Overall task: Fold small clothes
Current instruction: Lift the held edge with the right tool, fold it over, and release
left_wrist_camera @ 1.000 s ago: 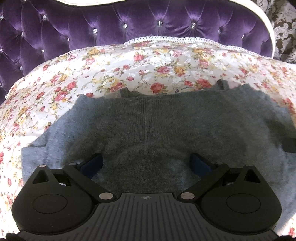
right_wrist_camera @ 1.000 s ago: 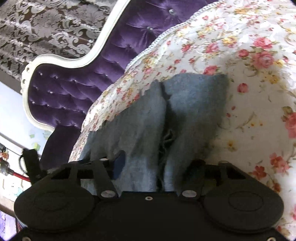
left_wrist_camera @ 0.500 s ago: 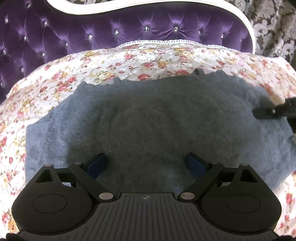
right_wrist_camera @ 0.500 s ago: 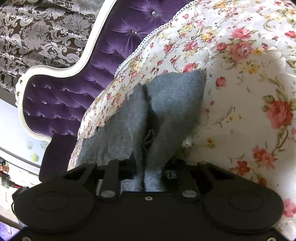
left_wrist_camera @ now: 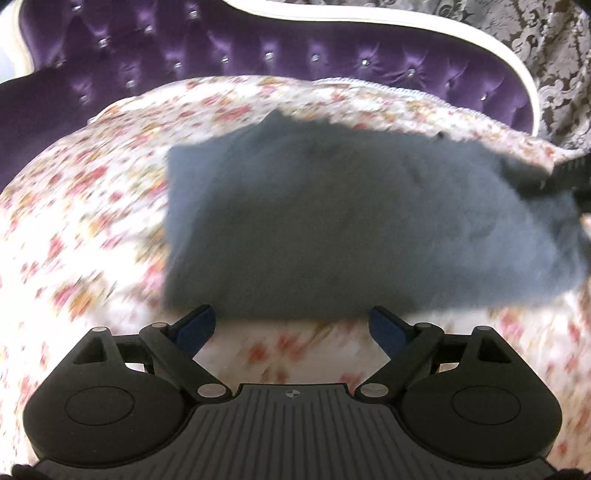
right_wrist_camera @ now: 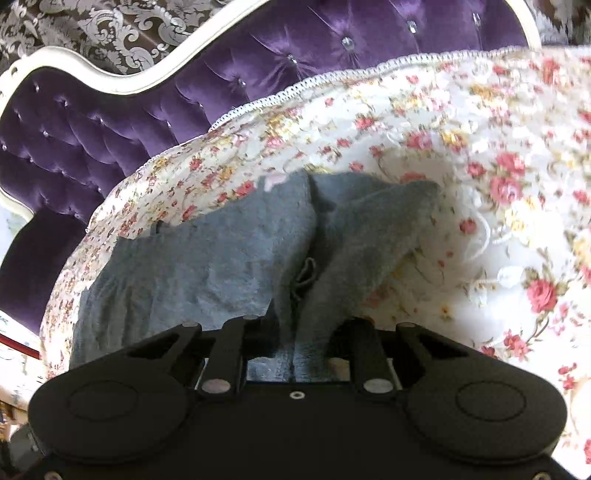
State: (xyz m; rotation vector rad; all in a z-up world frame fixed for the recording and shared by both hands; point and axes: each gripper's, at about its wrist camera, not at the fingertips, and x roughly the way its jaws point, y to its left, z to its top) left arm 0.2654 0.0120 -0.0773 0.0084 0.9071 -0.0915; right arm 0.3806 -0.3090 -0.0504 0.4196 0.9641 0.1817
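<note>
A small grey knit garment (left_wrist_camera: 351, 221) lies folded on the floral bedspread (left_wrist_camera: 92, 221). My left gripper (left_wrist_camera: 293, 326) is open and empty, just short of the garment's near edge. My right gripper (right_wrist_camera: 295, 332) is shut on a bunched fold at the garment's (right_wrist_camera: 207, 266) right end and lifts it a little. It also shows at the right edge of the left wrist view (left_wrist_camera: 569, 173). The right fingertips are hidden in the cloth.
A purple tufted headboard (left_wrist_camera: 295, 48) with a white frame stands behind the bed. Patterned wallpaper (right_wrist_camera: 92, 26) is behind it. The floral bedspread (right_wrist_camera: 498, 184) spreads to the right of the garment.
My left gripper has pulled back off the garment, which now lies beyond its fingers. My right gripper has closed on the garment's right end and is drawing it along; the left view is blurred.
</note>
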